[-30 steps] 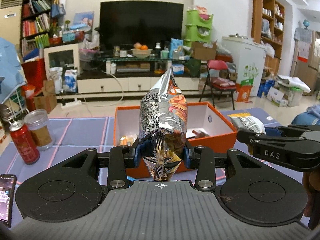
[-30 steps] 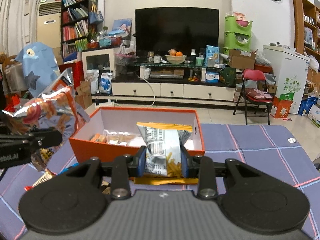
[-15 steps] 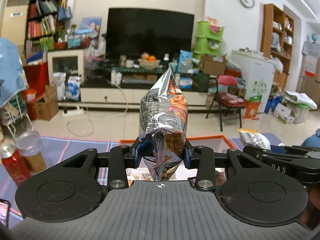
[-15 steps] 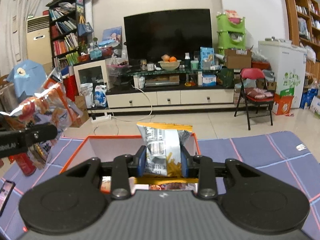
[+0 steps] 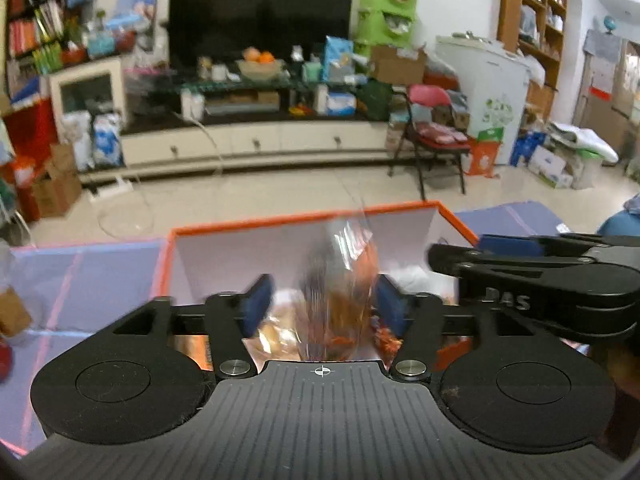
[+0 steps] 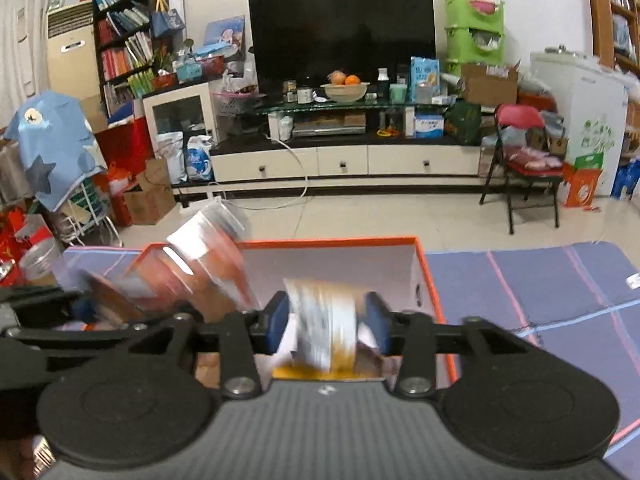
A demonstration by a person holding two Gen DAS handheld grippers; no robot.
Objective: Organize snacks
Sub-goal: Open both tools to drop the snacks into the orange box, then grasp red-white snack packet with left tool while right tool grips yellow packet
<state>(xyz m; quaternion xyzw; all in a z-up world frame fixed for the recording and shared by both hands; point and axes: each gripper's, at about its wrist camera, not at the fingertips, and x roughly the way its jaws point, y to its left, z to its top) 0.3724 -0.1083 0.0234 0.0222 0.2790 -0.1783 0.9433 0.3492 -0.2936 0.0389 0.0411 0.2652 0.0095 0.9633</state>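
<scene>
Both snack bags [image 5: 340,292] [image 6: 326,324] are motion-blurred, print unreadable.

orange box [image 6: 434,280] – white inside, purple cloth [image 6: 560,280] (pink, blue lines)

Black television [image 6: 342,32], fruit bowl [image 6: 345,90], red folding chair [image 6: 520,148], bookshelf [image 6: 120,36]

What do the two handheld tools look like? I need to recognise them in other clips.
Both look alike: matte black linkage arms, blue finger pads, round black discs, silver pivot screws and a ribbed grey body with a crosshair mark. The right tool shows white lettering, blurred. No cables or sleeves visible.
</scene>
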